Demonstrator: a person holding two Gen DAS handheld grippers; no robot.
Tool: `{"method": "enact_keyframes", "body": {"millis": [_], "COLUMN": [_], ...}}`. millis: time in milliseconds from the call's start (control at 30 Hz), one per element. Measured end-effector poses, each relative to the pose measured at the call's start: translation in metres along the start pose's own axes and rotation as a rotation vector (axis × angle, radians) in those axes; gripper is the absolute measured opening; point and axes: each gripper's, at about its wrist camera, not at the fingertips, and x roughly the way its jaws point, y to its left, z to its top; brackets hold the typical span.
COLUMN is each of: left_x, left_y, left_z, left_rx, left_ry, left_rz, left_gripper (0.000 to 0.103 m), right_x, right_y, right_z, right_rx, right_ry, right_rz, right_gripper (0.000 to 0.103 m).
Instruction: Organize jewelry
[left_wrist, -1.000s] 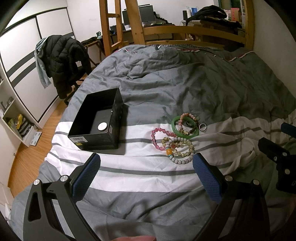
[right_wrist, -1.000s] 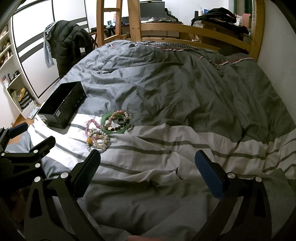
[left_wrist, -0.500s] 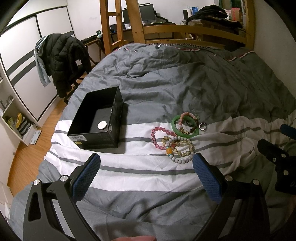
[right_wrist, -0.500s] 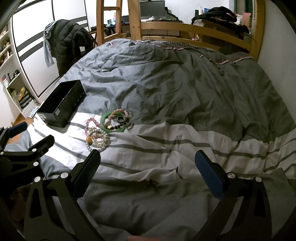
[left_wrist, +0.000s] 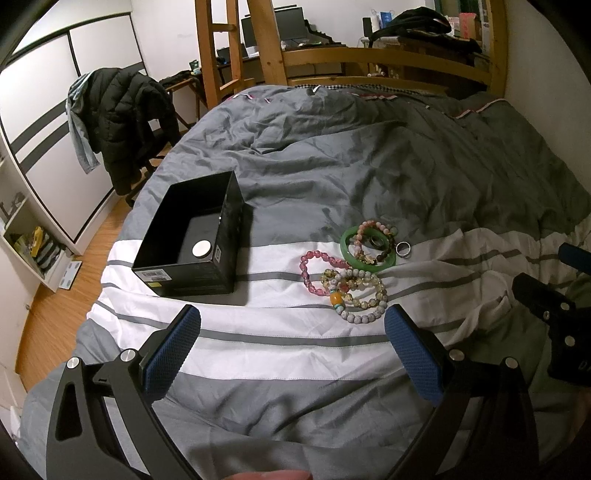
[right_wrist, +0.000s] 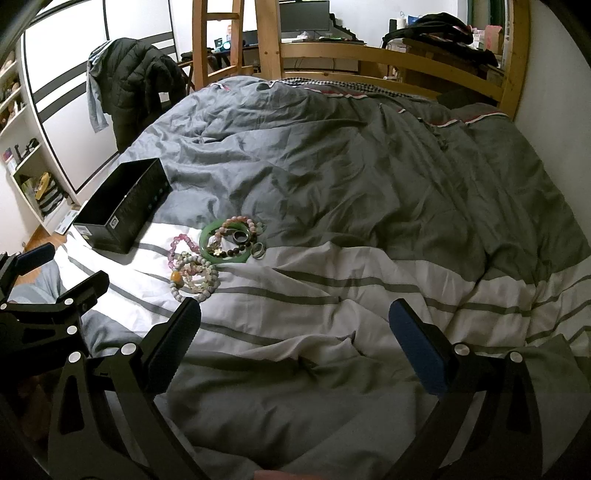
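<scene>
A pile of jewelry lies on the striped duvet: a green bangle (left_wrist: 346, 242) (right_wrist: 205, 240), a pink bead bracelet (left_wrist: 308, 271) (right_wrist: 173, 247), pale bead bracelets with an orange bead (left_wrist: 362, 299) (right_wrist: 195, 277), and a silver ring (left_wrist: 403, 249) (right_wrist: 258, 251). An open black box (left_wrist: 199, 240) (right_wrist: 122, 208) with a round silver item (left_wrist: 202, 248) inside stands left of the pile. My left gripper (left_wrist: 291, 332) is open and empty, just short of the pile. My right gripper (right_wrist: 295, 325) is open and empty, right of the pile.
The grey and white duvet (right_wrist: 369, 184) is rumpled. A wooden bed frame (right_wrist: 388, 59) and ladder stand at the far end. A chair with a black jacket (left_wrist: 122, 122) and a shelf (left_wrist: 33, 243) stand left of the bed, over wooden floor.
Both views have shifted slightly; the jewelry and box sit a touch higher in frame. Nothing was grasped or moved.
</scene>
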Motion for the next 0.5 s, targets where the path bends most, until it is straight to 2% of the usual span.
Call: {"method": "enact_keyframes", "body": {"millis": [500], "left_x": [0.0005], "left_y": [-0.0019], "left_z": [-0.0016], "left_rx": [0.001], "left_ry": [0.004], "left_rz": [-0.002], "left_gripper": [0.099], "right_x": [-0.0003], "right_y": [0.0001], "right_z": [0.0001], "right_rx": [0.0], "right_ry": [0.0], "right_rz": [0.0], "right_gripper": [0.101]}}
